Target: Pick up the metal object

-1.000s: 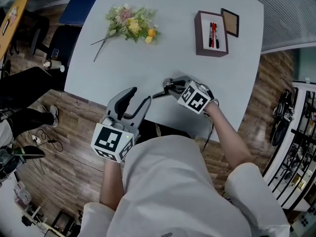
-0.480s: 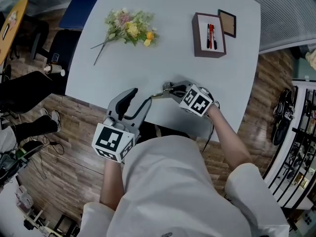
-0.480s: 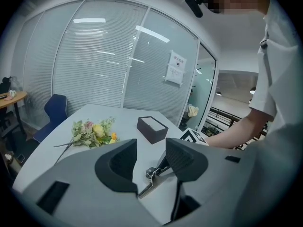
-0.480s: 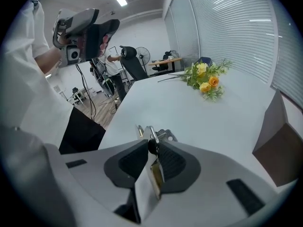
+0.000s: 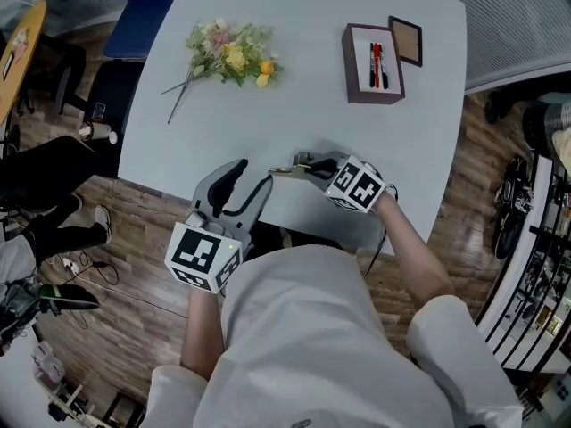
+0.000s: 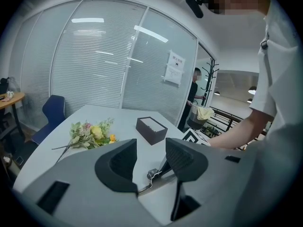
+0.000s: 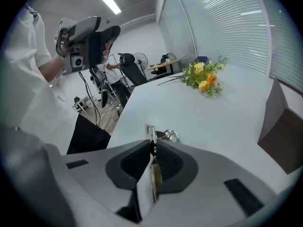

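since a second ago: right gripper [image 7: 152, 150] jaws have been closing and are now pinched edge-on across the thin metal object [image 7: 150, 131], low over the table [image 5: 268, 105] near its front edge. flat piece, hence the narrow grip. left gripper [image 6: 150, 161] wide, empty, parked aside, likely as a spare.

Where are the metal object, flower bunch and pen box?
metal object [image 7: 150, 132]: right gripper view, its protruding end.
flower bunch [image 5: 234, 56]: head view, yellow blooms.
pen box [image 5: 376, 97]: head view, near wall.
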Demonstrator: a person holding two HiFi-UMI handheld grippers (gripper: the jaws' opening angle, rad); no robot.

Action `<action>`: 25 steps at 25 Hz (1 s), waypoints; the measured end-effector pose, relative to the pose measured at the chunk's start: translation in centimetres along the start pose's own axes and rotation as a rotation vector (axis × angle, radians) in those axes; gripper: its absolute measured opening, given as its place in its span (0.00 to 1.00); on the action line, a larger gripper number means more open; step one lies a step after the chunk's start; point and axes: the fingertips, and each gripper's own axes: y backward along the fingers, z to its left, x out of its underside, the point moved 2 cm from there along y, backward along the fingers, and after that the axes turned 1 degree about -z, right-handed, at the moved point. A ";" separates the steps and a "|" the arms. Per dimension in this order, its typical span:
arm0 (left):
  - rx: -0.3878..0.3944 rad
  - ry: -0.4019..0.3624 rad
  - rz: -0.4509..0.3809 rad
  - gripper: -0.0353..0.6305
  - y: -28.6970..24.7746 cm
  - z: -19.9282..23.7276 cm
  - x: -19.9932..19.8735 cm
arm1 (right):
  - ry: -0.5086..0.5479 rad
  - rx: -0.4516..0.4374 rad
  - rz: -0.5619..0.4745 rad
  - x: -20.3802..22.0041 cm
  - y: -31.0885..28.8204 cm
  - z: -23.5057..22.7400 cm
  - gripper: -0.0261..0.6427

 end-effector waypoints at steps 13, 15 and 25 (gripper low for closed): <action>0.025 -0.015 -0.009 0.35 0.2 -0.7 -0.1 | -0.039 0.062 -0.099 -1.3 2.3 0.5 0.10; 0.031 -0.018 -0.010 0.35 0.2 -0.8 -0.2 | -0.041 0.073 -0.108 -1.3 2.8 0.6 0.09; 0.068 -0.040 -0.021 0.35 -0.6 -1.2 -0.9 | -0.077 0.159 -0.186 -2.1 5.2 0.3 0.09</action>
